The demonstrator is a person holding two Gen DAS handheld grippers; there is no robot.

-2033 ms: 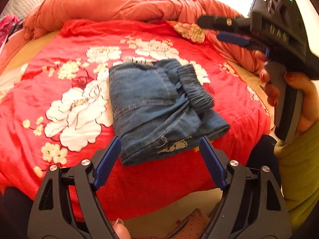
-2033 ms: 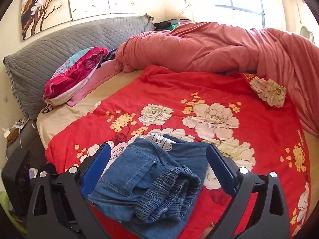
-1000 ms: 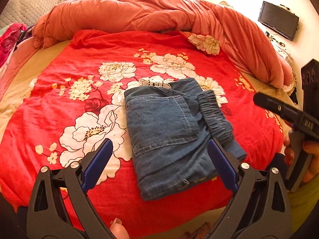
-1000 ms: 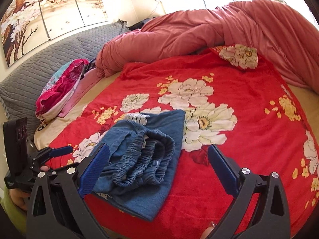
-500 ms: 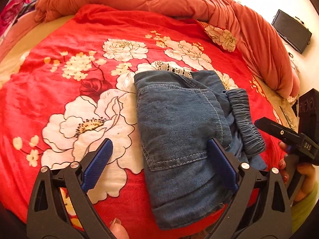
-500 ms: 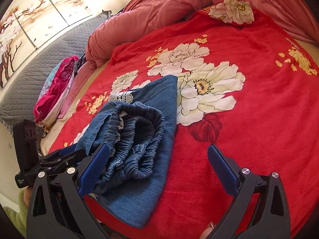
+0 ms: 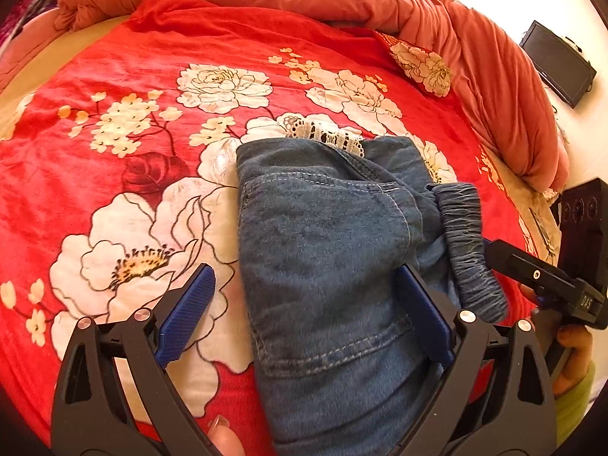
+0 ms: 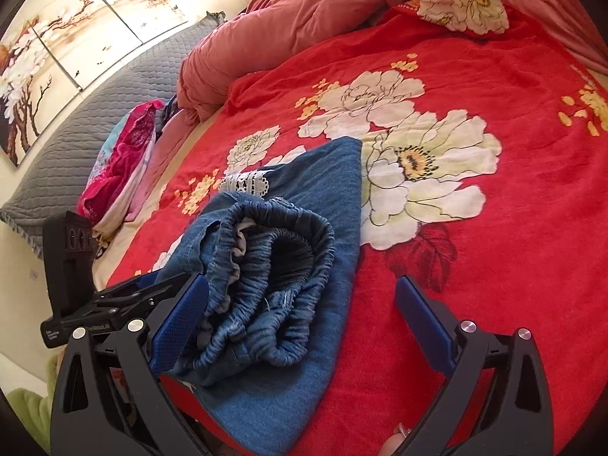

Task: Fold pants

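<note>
Both claws spread open: left gripper (image 7: 304,311) now lowered close over folded blue denim pants (image 7: 330,250), right gripper (image 8: 300,323) dropped in beside bunched elastic waistband (image 8: 273,277). Likely a final tidy of a nearly finished fold. Resting near front edge of red floral blanket (image 7: 114,152); ample open blanket beyond.

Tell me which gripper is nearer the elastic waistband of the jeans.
Right. The right gripper is open with its left finger beside the bunched elastic waistband. The left gripper is open over the pocket side of the jeans, the waistband lying beyond its right finger.
</note>
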